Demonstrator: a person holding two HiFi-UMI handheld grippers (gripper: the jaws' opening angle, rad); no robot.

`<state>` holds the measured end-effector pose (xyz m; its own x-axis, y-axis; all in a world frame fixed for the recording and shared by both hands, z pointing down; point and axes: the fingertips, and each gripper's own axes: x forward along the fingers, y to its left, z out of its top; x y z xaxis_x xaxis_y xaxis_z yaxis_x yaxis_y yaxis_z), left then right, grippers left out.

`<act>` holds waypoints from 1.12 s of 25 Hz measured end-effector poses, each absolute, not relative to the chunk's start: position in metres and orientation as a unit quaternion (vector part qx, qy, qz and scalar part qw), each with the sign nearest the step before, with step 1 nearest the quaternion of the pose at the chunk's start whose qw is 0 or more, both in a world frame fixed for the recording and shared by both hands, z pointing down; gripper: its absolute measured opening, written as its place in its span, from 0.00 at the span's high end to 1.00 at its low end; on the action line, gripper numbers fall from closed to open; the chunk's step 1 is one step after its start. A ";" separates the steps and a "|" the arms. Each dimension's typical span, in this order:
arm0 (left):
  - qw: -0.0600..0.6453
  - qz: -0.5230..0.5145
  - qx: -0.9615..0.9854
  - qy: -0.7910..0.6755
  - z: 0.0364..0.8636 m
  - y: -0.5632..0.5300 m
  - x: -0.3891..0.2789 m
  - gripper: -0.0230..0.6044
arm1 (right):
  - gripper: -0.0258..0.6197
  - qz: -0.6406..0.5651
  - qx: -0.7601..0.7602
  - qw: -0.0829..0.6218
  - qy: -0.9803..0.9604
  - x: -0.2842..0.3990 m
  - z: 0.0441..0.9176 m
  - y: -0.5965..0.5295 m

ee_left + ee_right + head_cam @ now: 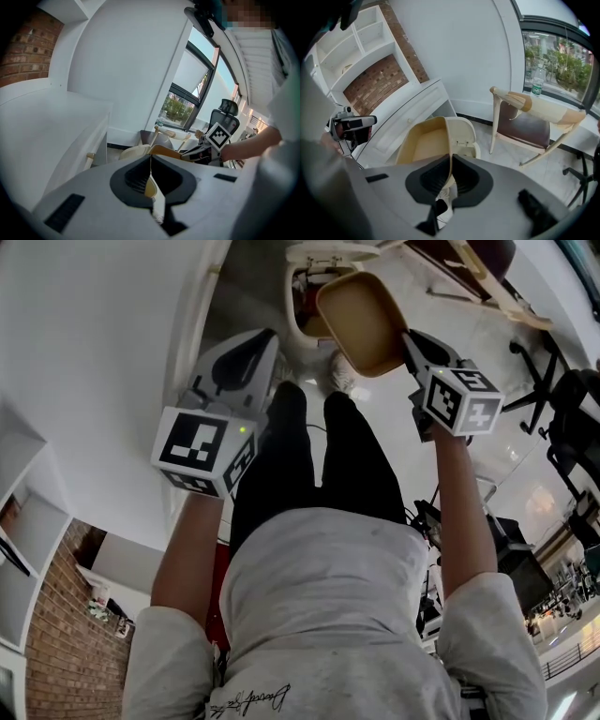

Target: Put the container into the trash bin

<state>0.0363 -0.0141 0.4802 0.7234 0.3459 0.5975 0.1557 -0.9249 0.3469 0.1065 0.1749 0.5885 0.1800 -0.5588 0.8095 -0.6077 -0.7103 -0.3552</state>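
A tan, shallow plastic container (pixel 361 320) is held up in front of me, tilted on edge. My right gripper (pixel 410 341) is shut on its rim; in the right gripper view the jaws (pixel 451 161) pinch the container's side wall (pixel 426 140). Just beyond and below it stands the cream trash bin (pixel 305 287), whose lid (pixel 461 131) is up. My left gripper (pixel 251 351) hovers to the left of the container with its jaws shut and nothing between them (pixel 151 164). From the left gripper view, the container (pixel 164 151) and the bin (pixel 133 152) show past the jaws.
A white cabinet with drawers (pixel 408 115) runs along the left wall beside the bin. A wooden chair with a brown seat (pixel 525 129) stands to the bin's right, under a window sill with a water bottle (pixel 537 82). An office chair (pixel 562 409) is at far right.
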 end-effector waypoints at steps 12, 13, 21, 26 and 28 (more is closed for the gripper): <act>0.139 0.357 0.914 0.134 0.508 -0.020 0.037 0.93 | 0.90 0.528 0.757 0.034 -0.385 0.111 0.628 0.163; 0.139 0.358 0.914 0.133 0.510 -0.021 0.038 0.93 | 0.90 0.529 0.756 0.034 -0.383 0.112 0.632 0.163; 0.138 0.358 0.915 0.127 0.517 -0.034 0.045 0.93 | 0.90 0.548 0.748 0.037 -0.373 0.111 0.658 0.160; 0.138 0.363 0.912 0.132 0.528 -0.032 0.049 0.93 | 0.90 0.555 0.743 0.036 -0.372 0.115 0.676 0.155; 0.139 0.365 0.911 0.133 0.530 -0.032 0.048 0.93 | 0.90 0.556 0.743 0.038 -0.370 0.117 0.682 0.153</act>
<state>0.0483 -0.0324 0.5298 0.6988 0.3436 0.6274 0.1403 -0.9259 0.3508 0.1168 0.1528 0.6824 0.1083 -0.5076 0.8548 -0.5923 -0.7235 -0.3546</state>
